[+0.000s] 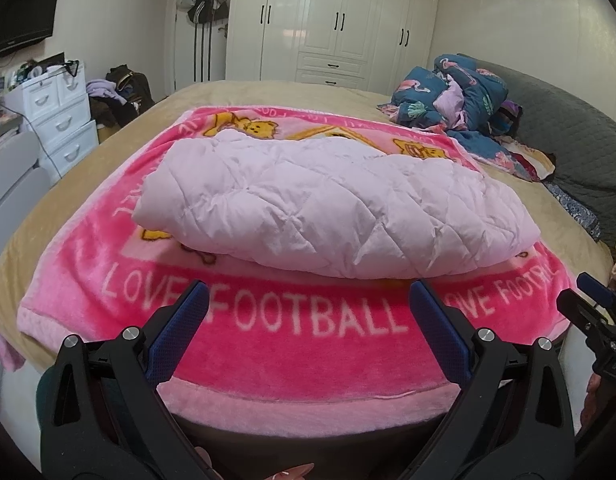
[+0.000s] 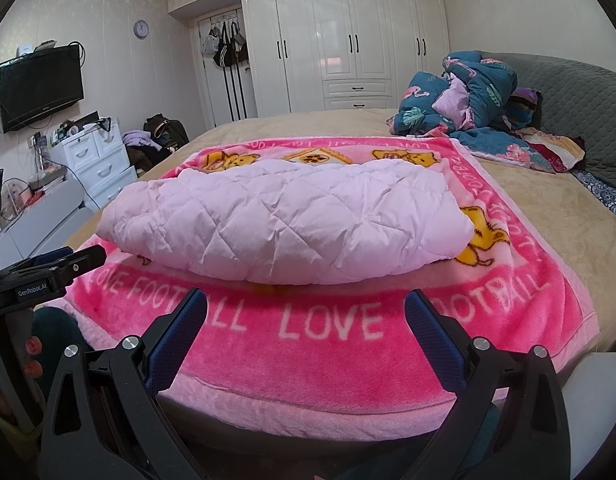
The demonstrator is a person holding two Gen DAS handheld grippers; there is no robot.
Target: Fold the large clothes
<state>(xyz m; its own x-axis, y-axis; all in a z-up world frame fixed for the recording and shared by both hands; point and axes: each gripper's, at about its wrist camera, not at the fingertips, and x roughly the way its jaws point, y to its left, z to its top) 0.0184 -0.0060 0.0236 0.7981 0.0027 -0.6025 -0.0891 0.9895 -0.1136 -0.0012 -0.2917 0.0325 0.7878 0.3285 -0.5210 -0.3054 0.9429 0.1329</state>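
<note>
- Your left hand-held gripper (image 1: pixel 308 308) is spread wide, its blue-padded fingers (image 1: pixel 180 336) well apart, holding nothing and hanging above the near pink border of the blanket.
- Your right hand-held gripper (image 2: pixel 306 312) is just as wide, empty too, poised over the same near edge; from the left wrist view you can see its tip at the far right of the picture, and from the right wrist view the left tool shows at the far left.
- The pink fleece blanket (image 1: pixel 308 356) lies spread flat on the bed (image 1: pixel 68 204), lettered "LOVE FOOTBALL" along the near band, with yellow cartoon bears around it.
- The pale pink quilted garment (image 1: pixel 327 208), the piece you are folding, lies in the middle of that blanket, folded into a puffy oblong lying crosswise. Its near folded edge sits just past the lettering, apart from both sets of fingers.
- Nothing stands between your fingers and that near edge.
- Further back on the right, a crumpled blue flamingo-print quilt (image 1: pixel 459 92) is heaped by the grey padded headboard (image 1: pixel 567 136), clear of the blanket.
- To the left of the bed stands a white drawer unit (image 1: pixel 64 116), with a pile of dark clothes (image 1: pixel 124 92) beyond it.
- On the left wall hangs a television (image 2: pixel 40 84); white wardrobes (image 2: pixel 347 40) fill the far wall, with bags (image 2: pixel 226 44) hanging on a door beside them.
</note>
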